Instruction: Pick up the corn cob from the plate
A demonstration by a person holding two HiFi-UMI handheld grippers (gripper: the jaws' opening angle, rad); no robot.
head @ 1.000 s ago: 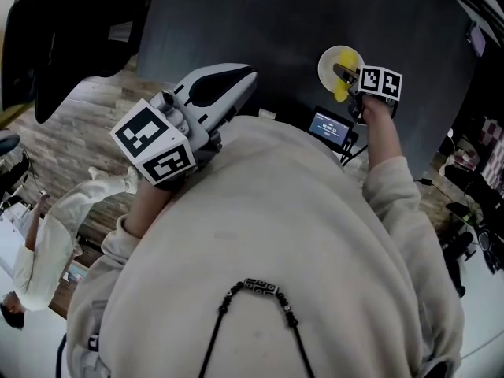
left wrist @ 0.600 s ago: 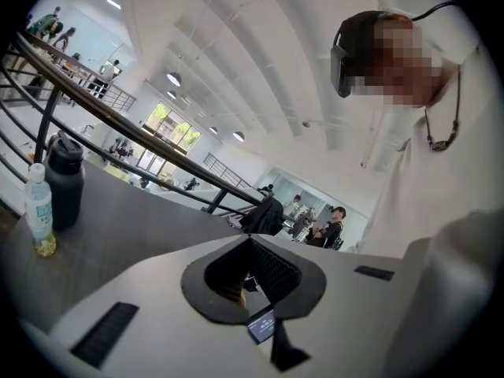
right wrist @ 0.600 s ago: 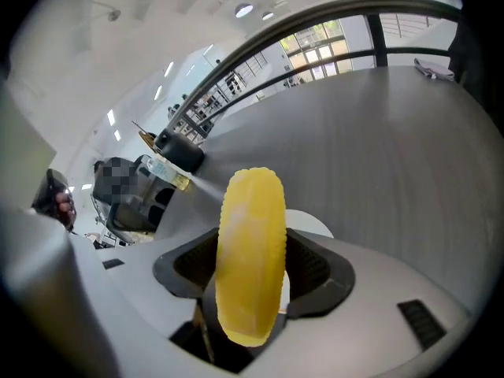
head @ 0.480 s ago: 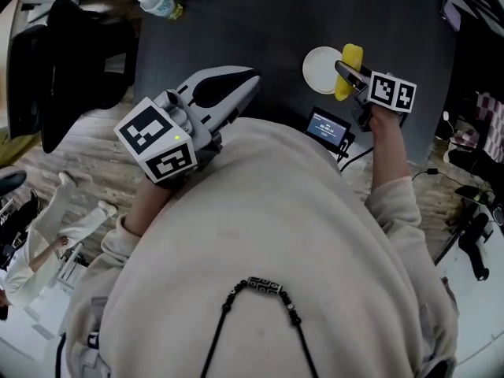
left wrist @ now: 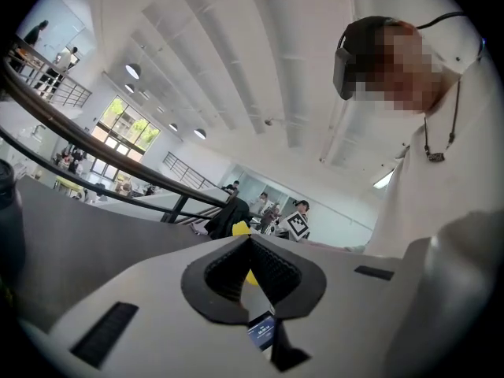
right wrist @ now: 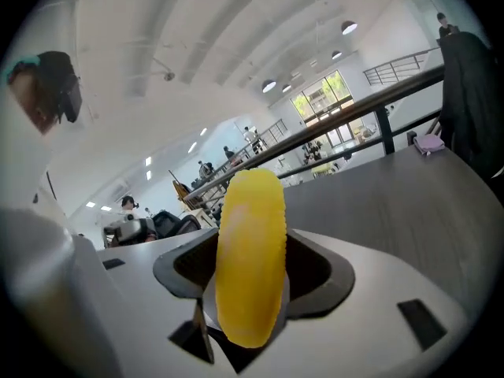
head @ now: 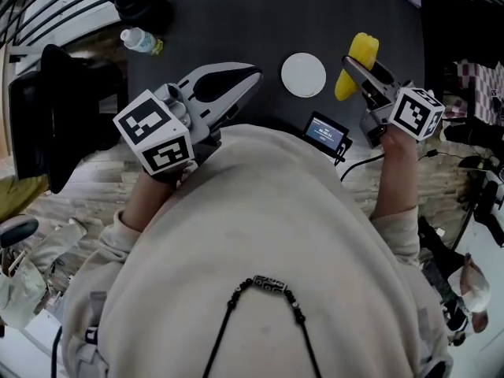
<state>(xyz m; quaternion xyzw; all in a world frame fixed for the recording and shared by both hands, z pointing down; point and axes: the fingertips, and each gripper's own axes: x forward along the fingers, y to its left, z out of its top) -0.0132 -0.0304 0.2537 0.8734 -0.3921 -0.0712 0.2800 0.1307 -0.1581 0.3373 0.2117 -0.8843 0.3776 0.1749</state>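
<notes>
The yellow corn cob (head: 356,60) hangs in the air to the right of the white plate (head: 303,75), and my right gripper (head: 359,71) is shut on it. In the right gripper view the corn cob (right wrist: 250,266) stands upright between the jaws and fills the gap. The plate lies bare on the dark table (head: 236,14). My left gripper (head: 250,75) is held over the table's near edge, left of the plate, shut with nothing in it. Past its closed tips (left wrist: 250,241) a bit of the corn cob (left wrist: 240,228) shows in the distance.
A small device with a lit screen (head: 327,131) sits at the table's near edge below the plate, with a cable running off to the right. A water bottle (head: 142,42) lies at the table's left edge. A dark chair (head: 55,109) stands to the left.
My right gripper has lifted the corn cob off the plate and carried it up and to the right. The plate is now bare. The left gripper has shifted only slightly.
</notes>
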